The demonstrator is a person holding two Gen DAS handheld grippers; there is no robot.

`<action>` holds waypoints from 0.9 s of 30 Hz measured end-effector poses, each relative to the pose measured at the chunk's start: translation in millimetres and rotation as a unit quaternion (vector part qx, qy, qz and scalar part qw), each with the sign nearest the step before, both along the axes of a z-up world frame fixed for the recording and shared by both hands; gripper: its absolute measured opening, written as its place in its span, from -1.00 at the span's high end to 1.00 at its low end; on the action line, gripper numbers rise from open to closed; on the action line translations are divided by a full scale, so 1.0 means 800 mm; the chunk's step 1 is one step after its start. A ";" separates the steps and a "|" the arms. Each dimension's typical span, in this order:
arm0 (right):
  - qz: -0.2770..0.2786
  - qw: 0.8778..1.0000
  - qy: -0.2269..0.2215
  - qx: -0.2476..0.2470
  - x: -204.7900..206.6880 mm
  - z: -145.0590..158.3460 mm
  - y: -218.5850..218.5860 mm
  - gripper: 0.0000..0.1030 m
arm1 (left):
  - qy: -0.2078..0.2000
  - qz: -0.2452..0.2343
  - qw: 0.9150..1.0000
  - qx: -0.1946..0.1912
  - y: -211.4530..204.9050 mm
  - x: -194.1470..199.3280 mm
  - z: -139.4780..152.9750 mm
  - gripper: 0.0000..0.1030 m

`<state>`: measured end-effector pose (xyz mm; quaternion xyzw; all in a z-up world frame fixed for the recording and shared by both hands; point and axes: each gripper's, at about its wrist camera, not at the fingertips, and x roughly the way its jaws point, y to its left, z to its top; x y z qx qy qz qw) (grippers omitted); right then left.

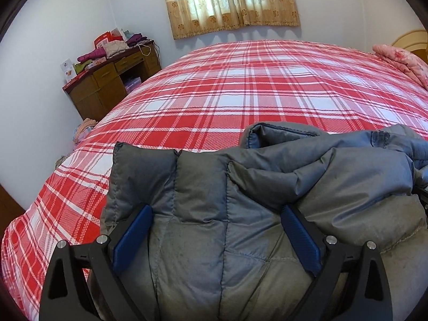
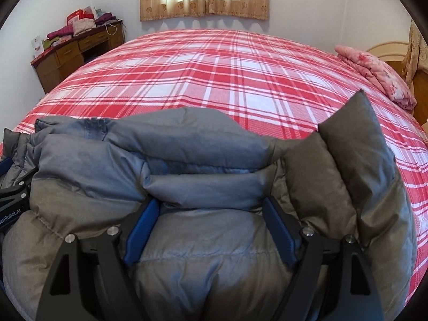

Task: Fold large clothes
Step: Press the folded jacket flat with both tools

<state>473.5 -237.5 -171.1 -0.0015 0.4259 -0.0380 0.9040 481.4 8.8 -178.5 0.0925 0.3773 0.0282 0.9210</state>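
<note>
jaws: left gripper [image 1: 215, 236] and right gripper [image 2: 211, 228] both spread wide, jacket bulk between, unclamped
jacket [image 1: 240, 200]: grey puffer, bunched at near edge of bed [image 1: 240, 85]
relation: long axis left-right, spanning both grippers equally

both wrist views sit low and close over the grey jacket [image 1: 214, 200], facing across the plaid bed [image 2: 214, 80].

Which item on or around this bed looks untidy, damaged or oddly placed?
The grey puffer jacket lies bunched near the bed's front edge, one corner sticking up. The desk is piled with clutter. Nothing looks damaged.
</note>
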 end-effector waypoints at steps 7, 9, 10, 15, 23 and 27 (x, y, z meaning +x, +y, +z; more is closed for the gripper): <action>0.000 1.000 0.005 -0.009 0.003 -0.002 0.003 -0.60 | 0.003 0.001 1.000 0.000 0.000 0.002 -0.001 -0.91; 0.000 1.000 0.007 -0.010 0.004 -0.002 0.003 -0.61 | 0.003 0.001 1.000 0.001 0.000 0.002 -0.001 -0.91; 0.000 1.000 0.008 -0.011 0.004 -0.003 0.004 -0.61 | 0.004 0.001 1.000 0.001 -0.001 0.004 -0.002 -0.91; 0.000 1.000 0.009 -0.016 0.005 -0.004 0.005 -0.61 | 0.004 0.002 1.000 0.002 -0.002 0.004 -0.003 -0.91; 0.000 1.000 0.013 -0.026 0.006 -0.004 0.007 -0.62 | 0.006 0.002 1.000 0.005 -0.003 0.005 -0.003 -0.91; 0.003 0.999 0.034 -0.022 0.010 0.006 0.005 -0.63 | 0.027 0.005 1.000 0.008 0.002 -0.002 0.013 -0.91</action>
